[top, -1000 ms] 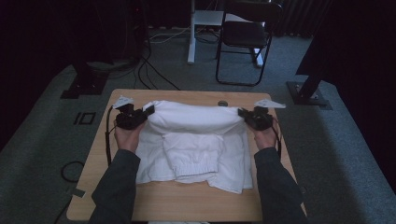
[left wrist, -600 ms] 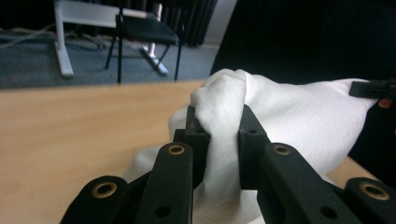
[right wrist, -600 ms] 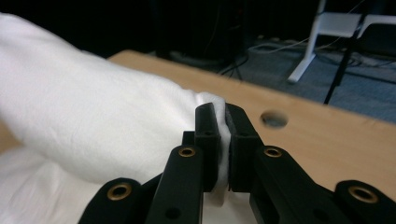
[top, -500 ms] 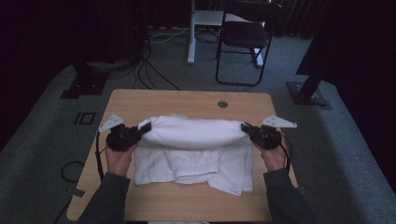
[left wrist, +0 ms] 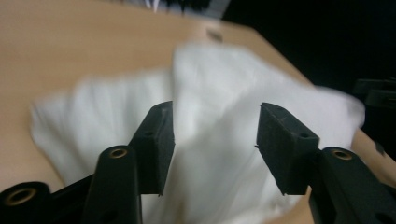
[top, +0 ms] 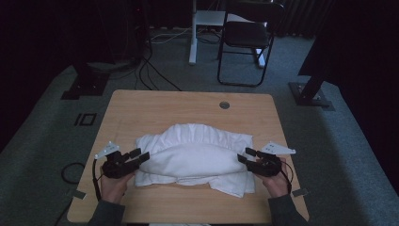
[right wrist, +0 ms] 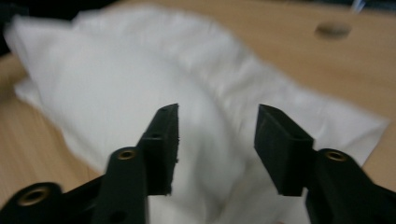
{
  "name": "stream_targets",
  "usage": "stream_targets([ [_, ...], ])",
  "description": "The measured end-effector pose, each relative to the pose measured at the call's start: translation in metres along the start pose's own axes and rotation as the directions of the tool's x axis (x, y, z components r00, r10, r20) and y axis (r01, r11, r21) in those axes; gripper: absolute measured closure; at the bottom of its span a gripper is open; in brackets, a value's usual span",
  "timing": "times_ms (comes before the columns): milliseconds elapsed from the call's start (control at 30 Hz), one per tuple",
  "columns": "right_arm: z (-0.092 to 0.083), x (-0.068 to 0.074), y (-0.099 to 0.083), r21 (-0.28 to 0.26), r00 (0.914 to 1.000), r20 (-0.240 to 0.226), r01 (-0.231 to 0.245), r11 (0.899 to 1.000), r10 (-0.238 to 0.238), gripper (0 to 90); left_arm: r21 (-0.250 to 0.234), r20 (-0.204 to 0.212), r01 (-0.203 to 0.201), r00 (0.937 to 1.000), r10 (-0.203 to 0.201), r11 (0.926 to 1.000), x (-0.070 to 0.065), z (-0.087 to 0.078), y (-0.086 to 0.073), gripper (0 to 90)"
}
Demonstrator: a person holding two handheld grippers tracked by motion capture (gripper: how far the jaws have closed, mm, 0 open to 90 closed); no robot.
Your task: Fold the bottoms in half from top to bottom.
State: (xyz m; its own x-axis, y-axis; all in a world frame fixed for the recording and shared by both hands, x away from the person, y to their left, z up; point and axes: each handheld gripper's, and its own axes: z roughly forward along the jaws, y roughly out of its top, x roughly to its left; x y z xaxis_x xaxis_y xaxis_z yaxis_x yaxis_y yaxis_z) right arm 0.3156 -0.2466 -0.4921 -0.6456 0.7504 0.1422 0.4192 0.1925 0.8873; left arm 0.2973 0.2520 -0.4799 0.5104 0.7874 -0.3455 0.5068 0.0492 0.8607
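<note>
both hands low at the near table edge (top: 141,101), left gripper (top: 141,157) and right gripper (top: 244,156) pointing inward at the white cloth (top: 193,157), jaws just popped apart, cloth loose between them

White cloth (top: 195,157) folded over on my table (top: 155,106), bunched and puffy along the top fold, long axis running 9 to 3 o'clock, loose lower layers sticking out at 5 o'clock.

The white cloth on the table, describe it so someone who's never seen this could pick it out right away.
Start at the light wooden table in the middle of the grey carpeted floor. On its near half, between the left gripper and the right gripper, lies the white cloth. It is a soft, rumpled, folded bundle, the one pale thing there.
</note>
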Motion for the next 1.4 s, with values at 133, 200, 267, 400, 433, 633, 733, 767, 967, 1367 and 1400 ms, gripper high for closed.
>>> stream_targets([
  [133,0.006,0.007,0.03,-0.054,1.0,0.007,0.003,0.999,-0.003,46.5,-0.036,-0.024,-0.039,0.999,0.038,0.9986,-0.016,0.004,0.029,49.2],
  [200,0.019,0.015,0.043,-0.05,0.9997,0.019,0.014,0.999,-0.013,47.9,-0.046,-0.02,-0.059,0.9981,0.058,0.9972,-0.027,0.021,0.049,52.1],
  [267,0.035,0.023,0.053,-0.028,0.999,0.03,0.035,0.999,-0.034,49.7,-0.019,-0.024,-0.06,0.9979,0.06,0.998,-0.035,0.039,0.058,54.9],
  [400,0.072,0.032,0.064,0.031,0.9988,0.045,0.018,0.999,-0.019,52.8,0.076,-0.014,-0.089,0.9958,0.091,0.9931,-0.047,0.081,0.06,57.7],
  [433,0.072,0.032,0.064,0.031,0.9988,0.045,0.018,0.999,-0.019,52.8,0.076,-0.014,-0.089,0.9958,0.091,0.9931,-0.047,0.081,0.06,58.8],
  [633,0.106,0.04,0.046,0.15,0.9974,0.068,0.014,0.989,-0.024,52.9,0.284,0.029,-0.1,0.995,0.096,0.9536,-0.043,0.122,0.023,68.8],
  [733,0.102,0.041,0.021,0.189,0.9968,0.07,0.025,0.982,-0.039,53.0,0.301,0.038,-0.095,0.9954,0.087,0.949,-0.043,0.115,-0.001,68.7],
  [767,0.102,0.041,0.021,0.189,0.9968,0.07,0.025,0.982,-0.039,53.0,0.293,0.046,-0.098,0.995,0.089,0.9512,-0.044,0.11,-0.006,68.7],
  [967,0.078,0.04,0.007,0.181,0.9959,0.079,0.028,0.983,-0.043,53.4,0.206,0.02,-0.121,0.9927,0.119,0.971,-0.048,0.073,-0.019,63.9],
  [1367,0.07,0.033,-0.034,0.242,0.9914,0.117,0.028,0.97,-0.058,53.8,0.225,-0.128,-0.136,0.9776,0.167,0.9648,-0.025,0.043,-0.069,58.0],
  [1400,0.071,0.03,-0.037,0.249,0.9922,0.115,0.017,0.968,-0.047,54.0,0.175,-0.141,-0.11,0.9808,0.135,0.9785,-0.019,0.037,-0.069,53.9],
])
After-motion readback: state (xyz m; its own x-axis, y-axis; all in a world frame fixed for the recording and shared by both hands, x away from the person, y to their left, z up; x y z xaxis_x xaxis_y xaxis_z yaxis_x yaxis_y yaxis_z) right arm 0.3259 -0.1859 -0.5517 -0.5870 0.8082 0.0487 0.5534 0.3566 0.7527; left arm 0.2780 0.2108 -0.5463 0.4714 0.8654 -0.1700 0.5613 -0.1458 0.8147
